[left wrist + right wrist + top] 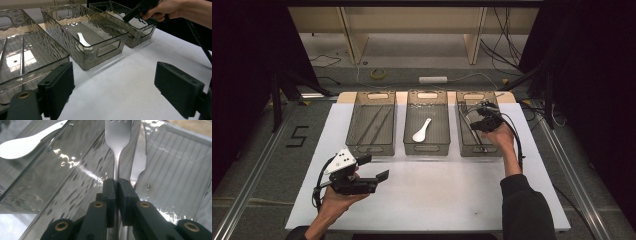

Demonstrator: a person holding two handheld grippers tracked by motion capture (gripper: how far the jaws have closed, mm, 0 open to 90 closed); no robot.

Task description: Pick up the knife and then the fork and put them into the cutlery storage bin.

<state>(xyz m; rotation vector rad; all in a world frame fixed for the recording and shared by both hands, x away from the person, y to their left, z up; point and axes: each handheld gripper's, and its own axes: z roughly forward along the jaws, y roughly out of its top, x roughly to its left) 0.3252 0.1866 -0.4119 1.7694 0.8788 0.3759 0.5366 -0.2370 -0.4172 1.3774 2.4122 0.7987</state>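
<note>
the fork (117, 135) lies in the right-hand bin (466, 145) beside a knife (139, 157), handle toward the right gripper (117, 185), long axis running straight away from its jaws — which are clamped narrow on the handle. the left gripper (113, 87), jaws wide and empty, hangs over the table (437, 195) well apart from that bin, so the right hand is nearer.

Silver fork (117, 135), white spoon (22, 146), smoky ribbed bins (372, 145).
</note>
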